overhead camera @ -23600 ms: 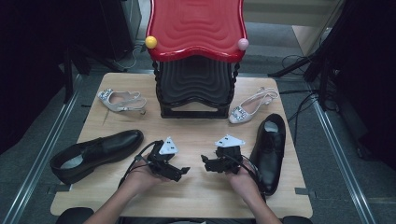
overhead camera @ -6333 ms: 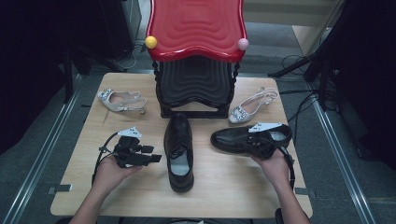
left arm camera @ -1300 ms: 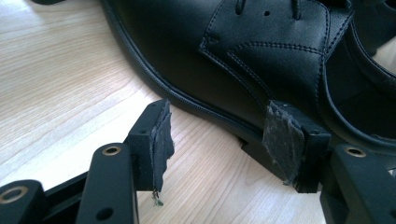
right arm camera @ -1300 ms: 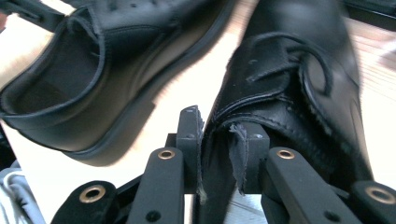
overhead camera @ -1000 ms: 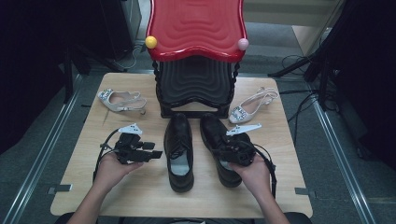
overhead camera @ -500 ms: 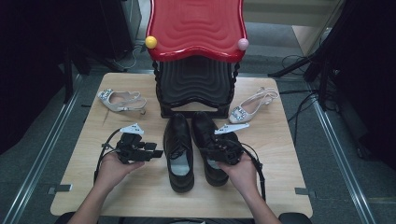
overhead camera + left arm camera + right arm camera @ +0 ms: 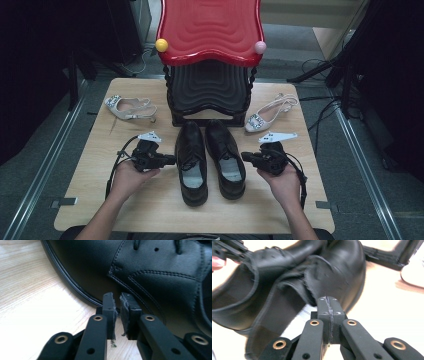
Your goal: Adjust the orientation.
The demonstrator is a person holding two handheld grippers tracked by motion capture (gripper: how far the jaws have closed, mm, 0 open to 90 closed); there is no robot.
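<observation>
From the high view we look forward and down over the table (image 7: 150, 210), far enough back to take in all of it and the red-topped rack (image 7: 210, 30) beyond. The left gripper view rides low on the left gripper (image 7: 117, 302) and faces along its fingers (image 7: 108, 307), very near, with the left black shoe (image 7: 150, 272) just ahead of their tips (its side wall takes up most of the picture). The right gripper view sits likewise behind the right gripper (image 7: 328, 305), looking over the right black shoe (image 7: 317, 272) just past the fingers. We find both shoes and the tabletop in all three views.
</observation>
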